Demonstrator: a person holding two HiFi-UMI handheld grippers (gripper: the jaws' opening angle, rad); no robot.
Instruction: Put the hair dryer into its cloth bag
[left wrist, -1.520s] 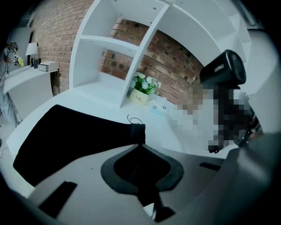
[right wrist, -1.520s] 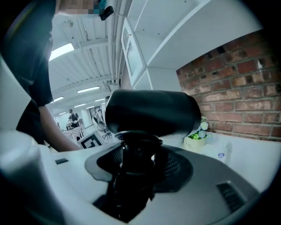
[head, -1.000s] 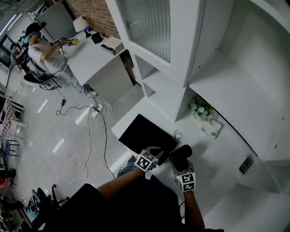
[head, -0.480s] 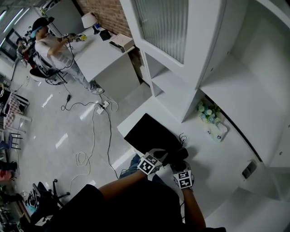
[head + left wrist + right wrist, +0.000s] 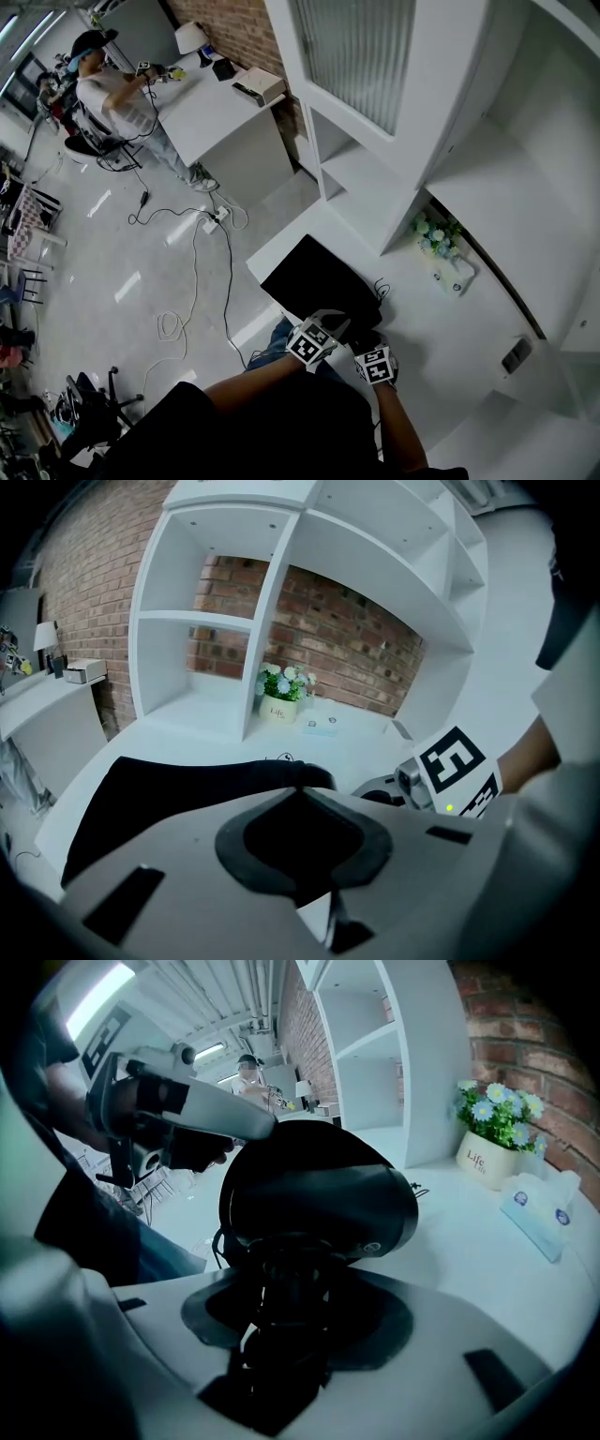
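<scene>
**Both pieces gripped, side by side**

On a white counter [image 5: 427,314] a black cloth bag [image 5: 319,279] lies flat, its length running away to the left. The left gripper [image 5: 300,794] pinches its near edge, jaws narrow. Just beside it, the right gripper [image 5: 286,1288] clasps the hair dryer [image 5: 319,1199] by the handle, head forward toward the bag, barrel crosswise.
</scene>
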